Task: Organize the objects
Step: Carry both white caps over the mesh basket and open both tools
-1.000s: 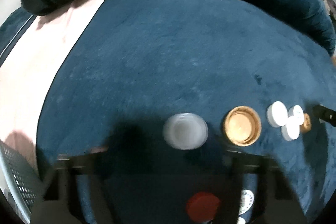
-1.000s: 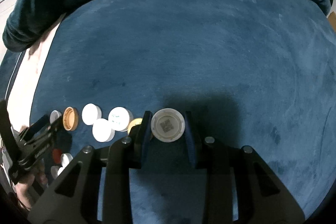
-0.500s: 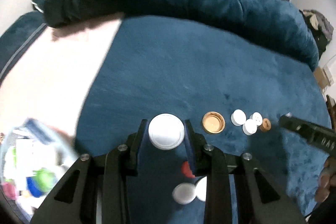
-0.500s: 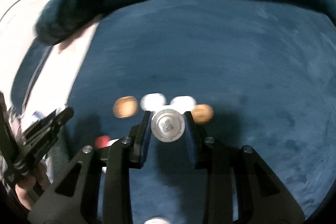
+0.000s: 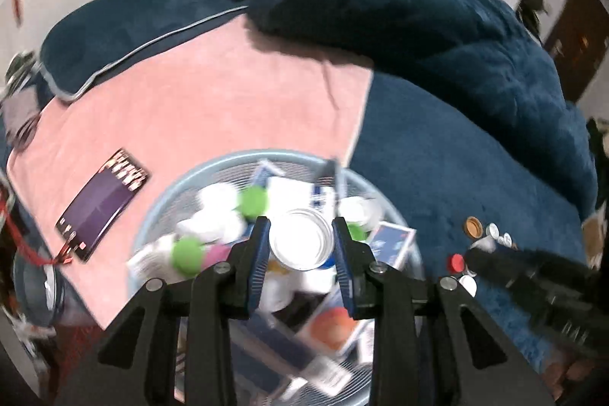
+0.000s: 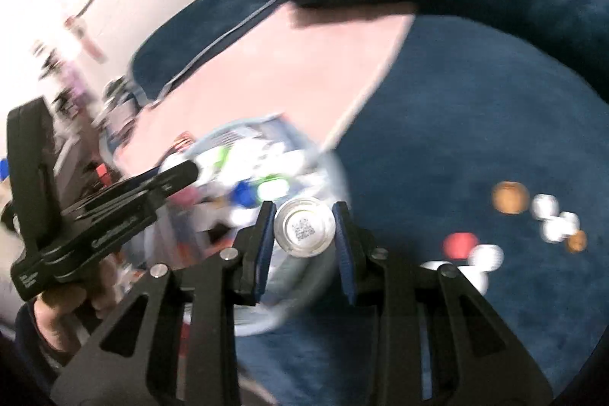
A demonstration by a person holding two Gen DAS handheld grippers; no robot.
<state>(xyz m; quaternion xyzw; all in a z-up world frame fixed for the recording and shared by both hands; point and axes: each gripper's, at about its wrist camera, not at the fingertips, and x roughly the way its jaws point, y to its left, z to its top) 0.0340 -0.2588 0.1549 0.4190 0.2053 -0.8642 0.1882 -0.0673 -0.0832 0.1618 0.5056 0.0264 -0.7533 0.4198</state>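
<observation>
Left wrist view: left gripper (image 5: 300, 246) clamps white lid (image 5: 300, 244) over basket (image 5: 167, 189) | right gripper (image 6: 303, 229) pinches coded cap (image 6: 304, 227) near basket | both probably light, stiff, slick-ish, so rim grip's the way

Right wrist view blurs the basket (image 6: 335, 177) contents

A white round lid (image 5: 301, 240) is held face-up above the pale blue mesh basket (image 5: 182, 185), which is crowded with bottles, green caps and boxes. A second white lid bearing a printed code (image 6: 304, 227) is held at the basket's right rim. On the dark blue blanket to the right, loose caps are scattered: a gold one (image 6: 510, 197), several white ones (image 6: 555, 219) and a red one (image 6: 459, 245).
</observation>
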